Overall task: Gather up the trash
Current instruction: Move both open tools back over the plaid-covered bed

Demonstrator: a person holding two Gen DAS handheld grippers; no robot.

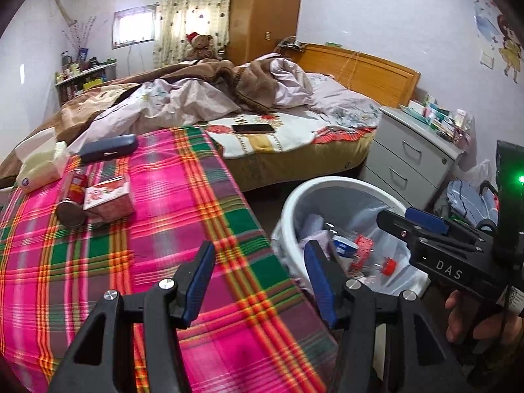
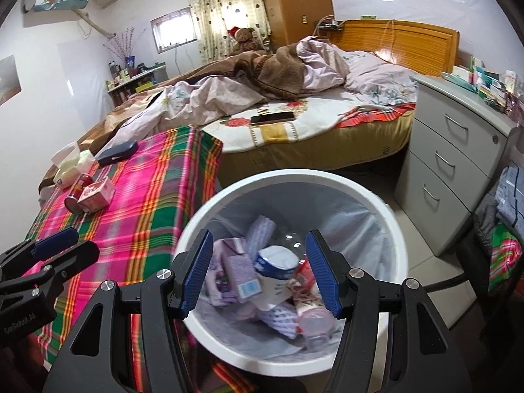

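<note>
Right wrist view: my right gripper (image 2: 258, 278) hangs over the round white plastic bin with a clear liner (image 2: 389, 216); its blue-padded jaws stand wide apart and hold nothing.
Left wrist view: my left gripper (image 1: 260, 283) hovers above the near edge of the pink, green and orange plaid cloth (image 1: 157, 249); its jaws are also spread wide and empty.
Bin contents: a pale purple carton (image 2: 234, 270), a white cup with a blue band (image 2: 278, 262) and a clear bottle with a red label (image 2: 311, 311) lie inside, along with crumpled wrapping.
Trash left to collect: a red metal can on its side (image 1: 73, 198) touches a small red-and-white carton (image 1: 109, 198) on the far left of the plaid cloth, well apart from both grippers.
Likely not trash: a white tissue pack (image 1: 39, 163), a dark blue glasses case (image 1: 108, 147) and a black phone (image 1: 252, 128) on the bed.
Step in hand, as I judge it: reach for the can or carton with the left gripper, which is nearer.
How to do it well: I would take the carton first across its flat sides, since the can may roll when nudged; for the can, I would close across its round body, then carry each over the bin before letting go.
</note>
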